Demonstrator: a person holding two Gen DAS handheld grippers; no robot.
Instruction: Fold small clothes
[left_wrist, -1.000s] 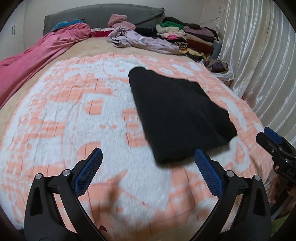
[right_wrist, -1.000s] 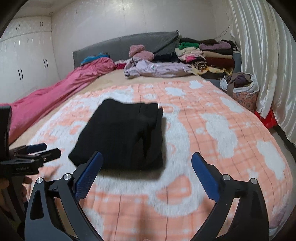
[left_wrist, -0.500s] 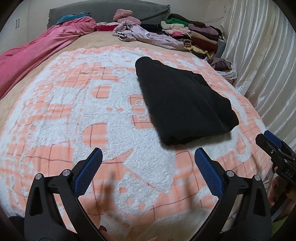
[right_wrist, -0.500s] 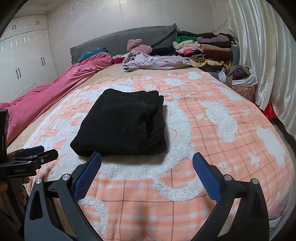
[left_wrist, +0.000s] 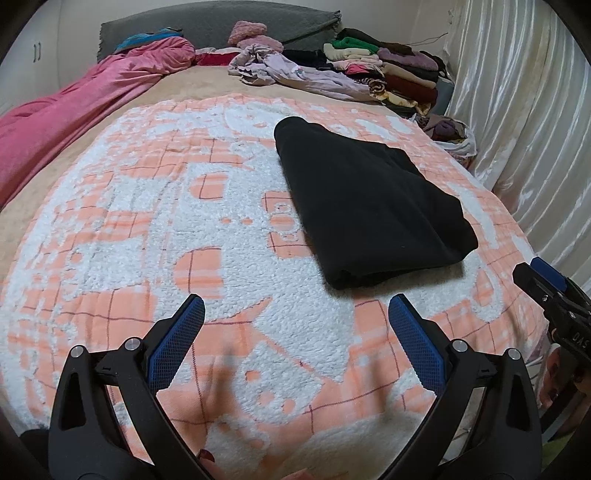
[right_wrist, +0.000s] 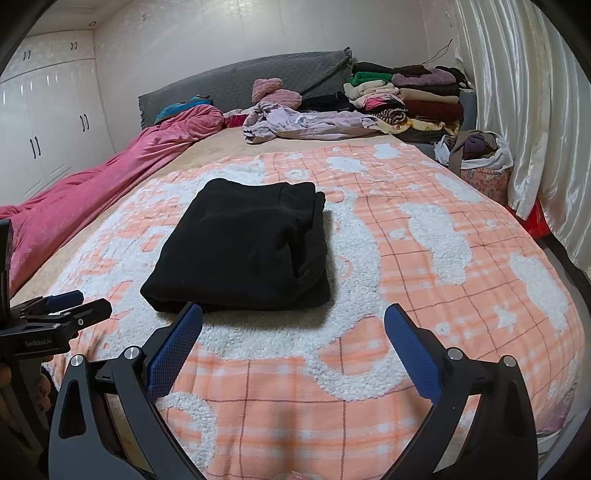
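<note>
A black garment (left_wrist: 369, 210) lies folded into a thick rectangle on the orange and white blanket (left_wrist: 147, 229); it also shows in the right wrist view (right_wrist: 243, 247). My left gripper (left_wrist: 295, 310) is open and empty, above the blanket, short of the garment's near edge. My right gripper (right_wrist: 293, 317) is open and empty, just short of the garment's near edge. The right gripper also shows at the right edge of the left wrist view (left_wrist: 550, 288), and the left gripper at the left edge of the right wrist view (right_wrist: 62, 314).
A pink duvet (right_wrist: 92, 188) lies along the bed's left side. A lilac garment (right_wrist: 306, 123) is crumpled near the grey headboard (right_wrist: 240, 79). A stack of folded clothes (right_wrist: 413, 99) sits far right. A bag of clothes (right_wrist: 476, 162) and curtains (right_wrist: 535, 122) stand at the right.
Both grippers have drawn back and lowered a little from the folded black garment, which now lies still on the blanket. Both stay open.
</note>
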